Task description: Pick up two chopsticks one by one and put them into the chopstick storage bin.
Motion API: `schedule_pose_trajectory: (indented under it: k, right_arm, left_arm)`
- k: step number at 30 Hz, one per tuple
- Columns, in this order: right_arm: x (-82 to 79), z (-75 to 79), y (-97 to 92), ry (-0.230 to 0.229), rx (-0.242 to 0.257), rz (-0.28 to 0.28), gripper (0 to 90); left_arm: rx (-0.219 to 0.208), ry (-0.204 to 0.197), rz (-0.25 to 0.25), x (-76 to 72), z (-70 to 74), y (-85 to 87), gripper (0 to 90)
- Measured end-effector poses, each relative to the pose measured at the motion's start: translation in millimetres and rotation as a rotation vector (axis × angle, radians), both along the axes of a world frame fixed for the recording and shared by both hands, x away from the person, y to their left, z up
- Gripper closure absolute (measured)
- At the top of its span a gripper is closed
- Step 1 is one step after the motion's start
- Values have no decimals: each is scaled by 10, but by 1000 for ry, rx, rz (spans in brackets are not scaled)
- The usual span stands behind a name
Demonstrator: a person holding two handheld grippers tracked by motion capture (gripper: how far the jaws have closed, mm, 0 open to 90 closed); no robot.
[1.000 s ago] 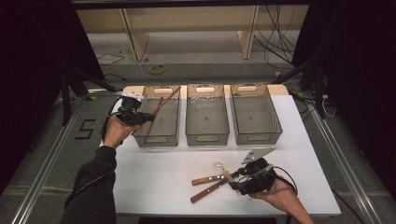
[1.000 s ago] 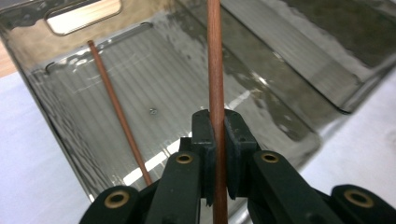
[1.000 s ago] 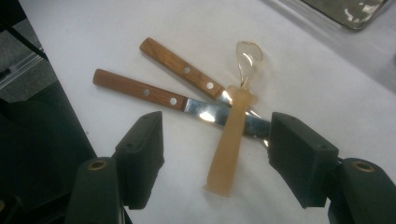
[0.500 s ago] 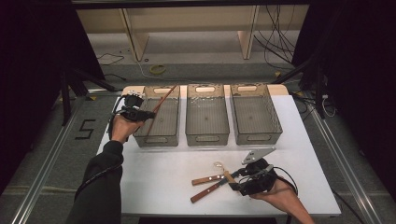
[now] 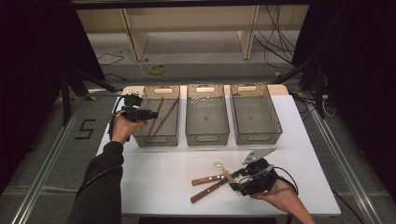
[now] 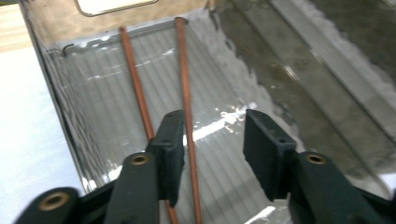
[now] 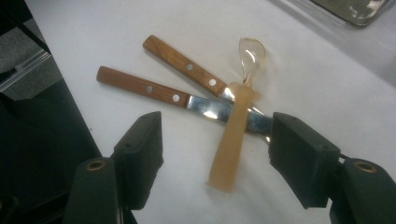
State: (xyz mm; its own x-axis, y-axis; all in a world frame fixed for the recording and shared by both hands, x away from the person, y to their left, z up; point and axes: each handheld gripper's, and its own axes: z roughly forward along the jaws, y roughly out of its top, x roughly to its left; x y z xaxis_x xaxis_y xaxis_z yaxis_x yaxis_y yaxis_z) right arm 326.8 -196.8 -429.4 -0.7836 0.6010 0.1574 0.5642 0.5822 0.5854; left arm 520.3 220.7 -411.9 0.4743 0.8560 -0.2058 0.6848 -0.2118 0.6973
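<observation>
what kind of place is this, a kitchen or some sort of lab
Most likely a lab or recording studio, not a kitchen: a white table sits between dark curtains, loose cables trail over the floor, and a taped number 5 marks the floor beside it.

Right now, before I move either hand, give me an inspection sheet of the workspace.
Surface: white table, bare across its near left.
Job's things: two chopsticks lie in the left bin; middle bin and right bin look empty. Two wooden-handled knives lie crossed, with a translucent spoon on top of them.
Clutter: nothing seen.
Grippers: left gripper open over the left bin, holding nothing; right gripper open, its fingers either side of the spoon's handle.
Cables: one trails from each gripper; loose cables on the floor beyond.
Surroundings: wooden frame legs, a floor marking "5".
</observation>
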Motion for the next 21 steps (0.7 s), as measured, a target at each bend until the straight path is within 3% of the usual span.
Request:
schedule_pose_trajectory:
  k: [10,21]
  right_arm:
    - [9,-18,14,11,-11,-28,355]
    - [27,-59,31,15,-40,-57,367]
  left_arm:
    - [-82,-86,-75,-384,152,-19,338]
    - [-132,-150,-105,-770,164,-25,266]
